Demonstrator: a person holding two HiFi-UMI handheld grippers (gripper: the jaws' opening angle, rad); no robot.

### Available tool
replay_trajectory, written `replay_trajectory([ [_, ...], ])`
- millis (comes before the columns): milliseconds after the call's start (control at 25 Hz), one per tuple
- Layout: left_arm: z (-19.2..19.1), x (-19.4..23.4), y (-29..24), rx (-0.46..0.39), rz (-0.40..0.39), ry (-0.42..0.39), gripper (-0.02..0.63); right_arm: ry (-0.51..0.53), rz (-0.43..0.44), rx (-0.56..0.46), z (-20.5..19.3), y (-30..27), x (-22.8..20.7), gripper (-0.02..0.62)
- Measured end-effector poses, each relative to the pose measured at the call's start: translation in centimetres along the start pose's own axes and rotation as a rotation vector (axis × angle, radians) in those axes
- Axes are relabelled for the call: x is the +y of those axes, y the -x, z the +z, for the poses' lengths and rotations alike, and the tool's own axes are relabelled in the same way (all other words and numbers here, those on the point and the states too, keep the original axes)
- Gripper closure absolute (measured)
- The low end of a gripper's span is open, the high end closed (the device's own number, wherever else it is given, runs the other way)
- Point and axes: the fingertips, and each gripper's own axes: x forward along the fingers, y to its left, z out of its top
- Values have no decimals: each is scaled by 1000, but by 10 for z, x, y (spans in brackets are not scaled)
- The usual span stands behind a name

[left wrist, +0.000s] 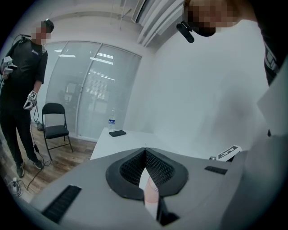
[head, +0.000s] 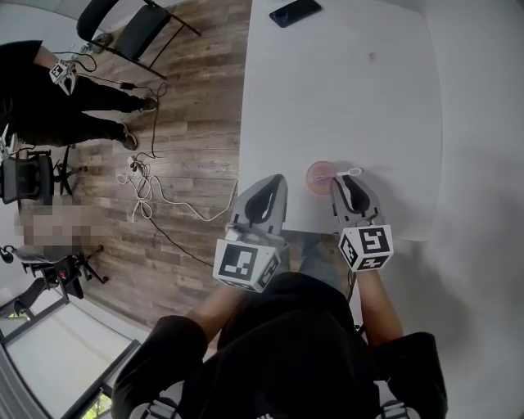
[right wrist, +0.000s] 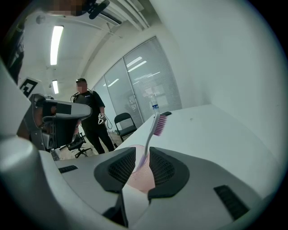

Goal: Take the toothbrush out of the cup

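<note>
A pink cup (head: 318,175) stands near the front edge of the white table (head: 344,90). A white toothbrush (head: 350,173) leans out of it to the right. In the right gripper view the toothbrush (right wrist: 155,125) rises from the cup (right wrist: 138,176), pink bristles at the top. My right gripper (head: 339,183) (right wrist: 142,152) sits at the cup, open a narrow gap, one jaw on each side of the handle. My left gripper (head: 278,180) (left wrist: 145,151) hovers left of the cup at the table edge, shut, its pads meeting on nothing.
A black phone (head: 295,11) (left wrist: 117,133) lies at the table's far end, with a water bottle (left wrist: 112,120) beyond it. A person in black (head: 49,90) stands on the wooden floor to the left, near a folding chair (head: 131,29) and loose cables (head: 147,184).
</note>
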Motion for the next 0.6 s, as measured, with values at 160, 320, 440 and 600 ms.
replay_trajectory([
  [160, -4, 4, -3, 8, -6, 3, 588, 1, -8, 5, -5, -4, -1, 492],
  [320, -5, 8, -2, 7, -15, 4, 588, -8, -19, 4, -5, -7, 1, 494],
  [440, -9, 11, -3, 17, -16, 12, 588, -11, -28, 9, -6, -11, 1, 494],
  [600, -8, 12, -1, 17, -18, 14, 588, -13, -44, 18, -5, -10, 1, 503],
])
